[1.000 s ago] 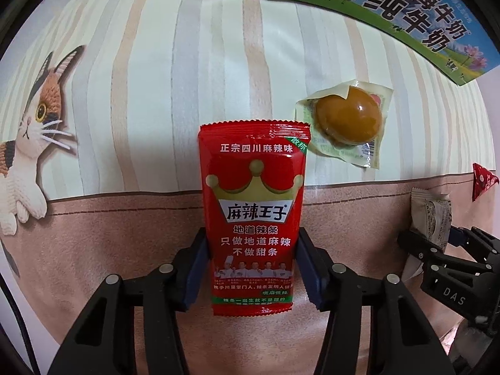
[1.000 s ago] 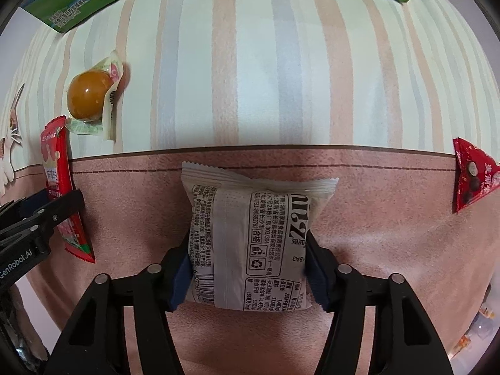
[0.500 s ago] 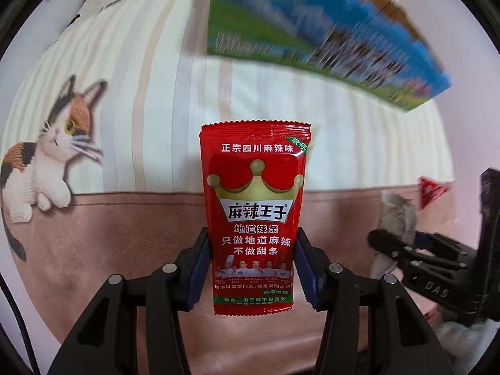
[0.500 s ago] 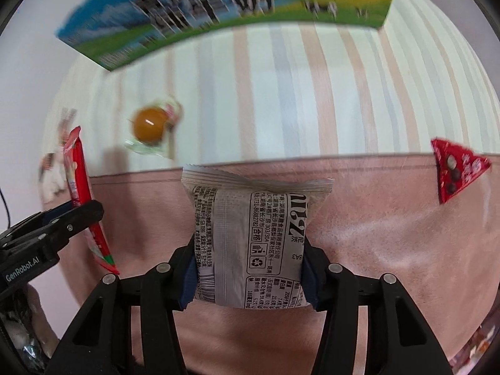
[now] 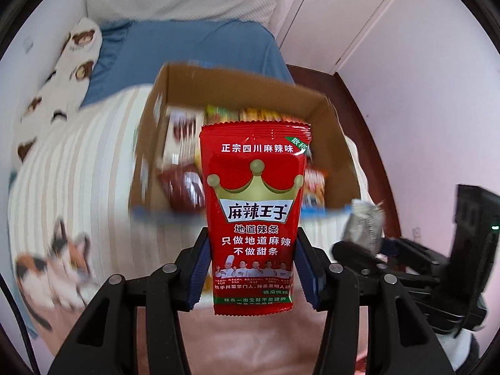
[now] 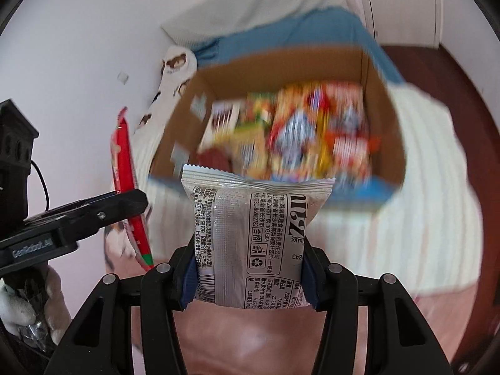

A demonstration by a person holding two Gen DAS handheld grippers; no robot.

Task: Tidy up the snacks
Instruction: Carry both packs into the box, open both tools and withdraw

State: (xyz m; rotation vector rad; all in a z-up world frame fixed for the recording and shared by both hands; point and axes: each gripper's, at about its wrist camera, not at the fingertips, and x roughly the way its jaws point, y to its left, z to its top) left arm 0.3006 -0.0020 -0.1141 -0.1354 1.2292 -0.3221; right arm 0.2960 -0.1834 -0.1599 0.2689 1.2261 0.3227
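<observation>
Both my grippers have lifted off the bedspread toward the open cardboard box (image 5: 237, 81). My left gripper (image 5: 252, 268) clamps one red spicy-strip packet (image 5: 254, 212); my right gripper (image 6: 248, 273) clamps one silver snack pack (image 6: 250, 234)

I see red packet (image 5: 254, 218) with gold crown, white text; silver-grey wrapper (image 6: 250, 240), black print; brown cardboard box (image 5: 337, 143), blue edge; cream striped bedspread (image 5: 72, 168) with calico cat print; blue sheet (image 5: 187, 47).
</observation>
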